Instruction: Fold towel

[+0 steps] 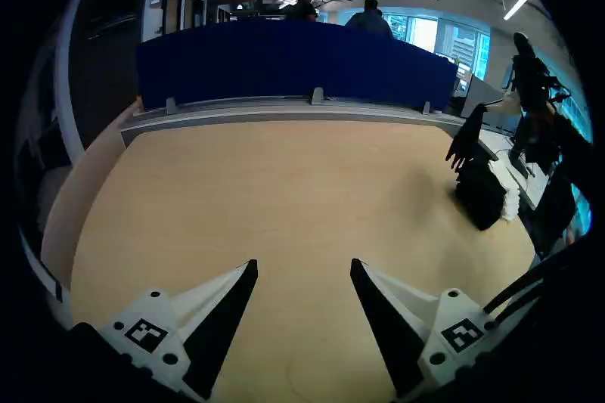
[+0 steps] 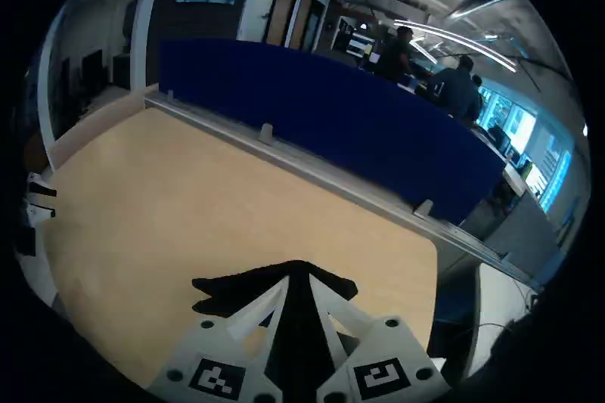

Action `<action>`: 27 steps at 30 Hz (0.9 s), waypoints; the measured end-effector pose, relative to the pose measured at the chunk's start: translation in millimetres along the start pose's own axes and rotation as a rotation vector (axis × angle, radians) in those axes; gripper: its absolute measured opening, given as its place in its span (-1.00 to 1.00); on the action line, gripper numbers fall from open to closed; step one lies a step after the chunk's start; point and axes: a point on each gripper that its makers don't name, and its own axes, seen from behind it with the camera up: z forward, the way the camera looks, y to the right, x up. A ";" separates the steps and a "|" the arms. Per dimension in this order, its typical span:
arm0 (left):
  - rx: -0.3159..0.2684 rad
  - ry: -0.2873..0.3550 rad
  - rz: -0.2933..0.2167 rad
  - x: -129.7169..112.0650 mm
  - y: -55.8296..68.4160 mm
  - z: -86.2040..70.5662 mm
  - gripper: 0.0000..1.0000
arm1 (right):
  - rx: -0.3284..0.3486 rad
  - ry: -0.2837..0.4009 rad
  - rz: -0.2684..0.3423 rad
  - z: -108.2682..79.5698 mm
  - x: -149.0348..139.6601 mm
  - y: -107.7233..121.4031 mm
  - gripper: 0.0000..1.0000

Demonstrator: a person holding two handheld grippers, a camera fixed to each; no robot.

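The black towel (image 2: 227,289) sits bunched on the pale wooden table (image 2: 166,199), close to its right edge. The right gripper (image 2: 299,273) has its fingers drawn together and pinched on the cloth. From the left gripper view the same dark heap (image 1: 480,195) lies by that edge. The left gripper (image 1: 304,263) hangs over bare wood well apart from it, fingers spread wide and holding nothing. A blue divider (image 1: 287,63) lines the table's far edge, with two people behind it.
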 end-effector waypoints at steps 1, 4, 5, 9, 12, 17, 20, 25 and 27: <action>0.000 -0.001 0.001 0.6 0.5 0.5 0.82 | -0.002 -0.001 0.003 0.8 -0.7 3.7 -0.94; 0.001 -0.004 0.004 2.2 2.5 1.8 0.82 | -0.005 -0.005 0.008 3.8 -2.8 14.0 -0.94; 0.001 -0.005 0.006 2.7 3.3 2.2 0.82 | -0.005 -0.006 0.008 4.9 -3.5 17.0 -0.94; 0.002 -0.009 0.015 4.1 7.2 3.2 0.82 | -0.010 -0.014 0.012 9.0 -6.9 29.0 -0.94; 0.001 -0.011 0.021 4.6 10.5 3.5 0.82 | -0.012 -0.016 0.020 10.3 -9.5 35.3 -0.94; -0.003 -0.014 0.024 4.4 15.5 5.1 0.81 | -0.017 -0.015 0.035 9.4 -14.2 41.0 -0.94; -0.007 -0.015 0.026 4.9 18.1 6.6 0.82 | -0.018 -0.017 0.040 7.8 -17.9 43.0 -0.94; -0.013 -0.017 0.032 5.7 23.3 8.1 0.82 | -0.020 -0.020 0.045 2.3 -24.8 44.3 -0.94; -0.016 -0.018 0.034 6.0 25.1 8.1 0.82 | -0.021 -0.019 0.048 -1.0 -27.4 43.9 -0.94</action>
